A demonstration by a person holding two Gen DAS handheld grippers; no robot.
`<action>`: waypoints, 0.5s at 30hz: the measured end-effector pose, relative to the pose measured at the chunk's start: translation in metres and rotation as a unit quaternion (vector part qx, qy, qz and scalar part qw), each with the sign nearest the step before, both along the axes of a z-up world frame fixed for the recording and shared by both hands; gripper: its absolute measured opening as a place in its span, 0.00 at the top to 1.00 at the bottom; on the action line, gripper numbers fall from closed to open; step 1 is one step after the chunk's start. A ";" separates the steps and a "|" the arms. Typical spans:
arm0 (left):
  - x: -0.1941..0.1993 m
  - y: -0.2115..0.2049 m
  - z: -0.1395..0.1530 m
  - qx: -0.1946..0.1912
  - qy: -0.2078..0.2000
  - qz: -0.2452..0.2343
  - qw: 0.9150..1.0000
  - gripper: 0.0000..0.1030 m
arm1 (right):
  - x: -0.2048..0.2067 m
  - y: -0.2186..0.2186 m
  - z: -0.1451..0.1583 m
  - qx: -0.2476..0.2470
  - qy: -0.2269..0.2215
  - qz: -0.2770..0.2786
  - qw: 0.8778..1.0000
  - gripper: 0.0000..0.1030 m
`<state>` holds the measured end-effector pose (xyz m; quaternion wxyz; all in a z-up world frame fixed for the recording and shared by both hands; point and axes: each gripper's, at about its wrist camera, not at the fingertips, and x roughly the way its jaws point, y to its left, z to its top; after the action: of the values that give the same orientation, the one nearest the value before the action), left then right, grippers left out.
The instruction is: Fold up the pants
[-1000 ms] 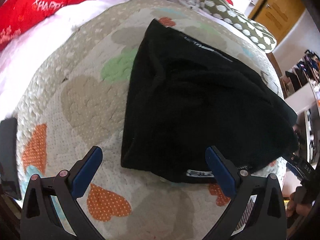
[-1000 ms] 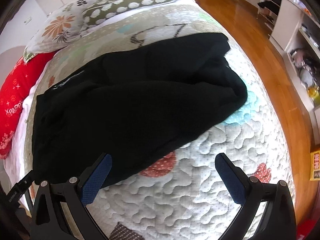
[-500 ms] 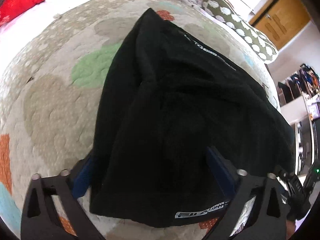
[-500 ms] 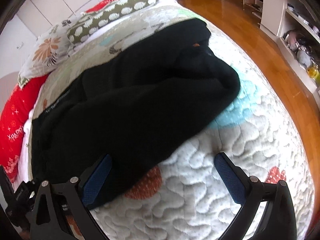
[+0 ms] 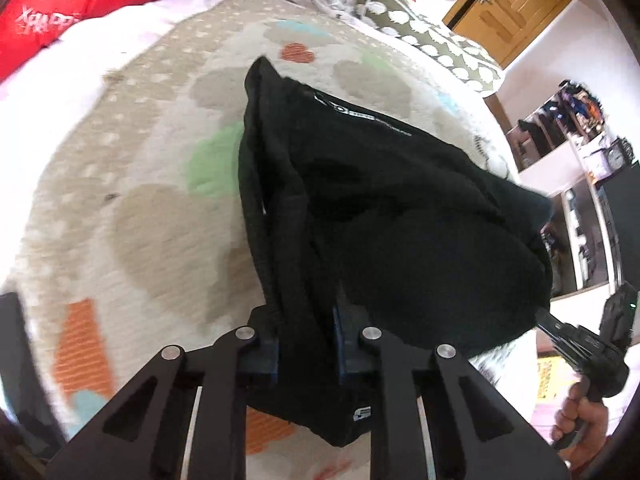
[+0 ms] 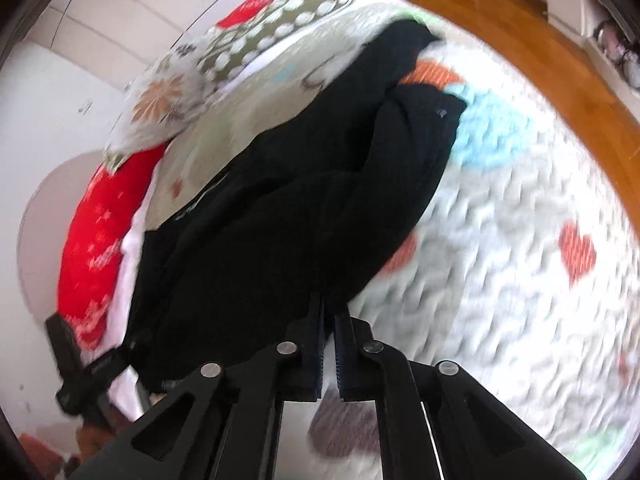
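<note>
Black pants [image 5: 400,220] lie bunched on a quilted bedspread [image 5: 160,220] with coloured hearts. My left gripper [image 5: 306,320] has a thick fold of the pants' near edge between its blue pads, and its jaws are closing on it. That edge is raised off the quilt. In the right wrist view the pants [image 6: 300,200] run away from my right gripper [image 6: 328,308], which is shut with the fabric's near edge pinched at its tips. The right gripper [image 5: 560,328] also shows in the left wrist view, at the pants' right edge, with a hand [image 5: 580,420] on its grip.
A red pillow [image 5: 60,0], a floral pillow [image 6: 160,96] and a green spotted pillow [image 5: 432,52] lie at the head of the bed. White shelves [image 5: 580,160] and a wooden door [image 5: 508,4] stand beyond the bed. Wooden floor [image 6: 520,40] runs along its side.
Both grippers went from wide open above the quilt to closed on the pants' near edge. The edge has come up off the bed and the fabric has bunched.
</note>
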<state>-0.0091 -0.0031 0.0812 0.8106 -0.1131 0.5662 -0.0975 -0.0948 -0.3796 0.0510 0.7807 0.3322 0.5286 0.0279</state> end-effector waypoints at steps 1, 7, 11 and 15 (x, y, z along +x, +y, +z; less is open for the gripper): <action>-0.003 0.008 0.000 0.013 0.003 0.000 1.000 0.85 | -0.006 0.012 -0.002 0.009 0.011 0.019 1.000 0.98; -0.013 0.049 -0.032 0.074 0.039 0.018 0.996 0.84 | -0.029 0.025 -0.008 -0.041 0.046 0.045 0.997 0.72; -0.007 0.033 -0.032 0.096 0.029 0.011 0.995 0.84 | -0.019 -0.034 0.003 -0.120 0.014 -0.042 0.992 0.34; -0.003 0.026 -0.039 0.096 0.031 0.021 0.995 0.84 | 0.022 -0.074 -0.016 -0.153 0.020 -0.071 0.985 0.32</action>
<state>-0.0120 0.0227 0.0424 0.8014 -0.0497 0.5957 -0.0220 -0.0729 -0.4532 0.0349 0.8115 0.2459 0.5173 -0.1156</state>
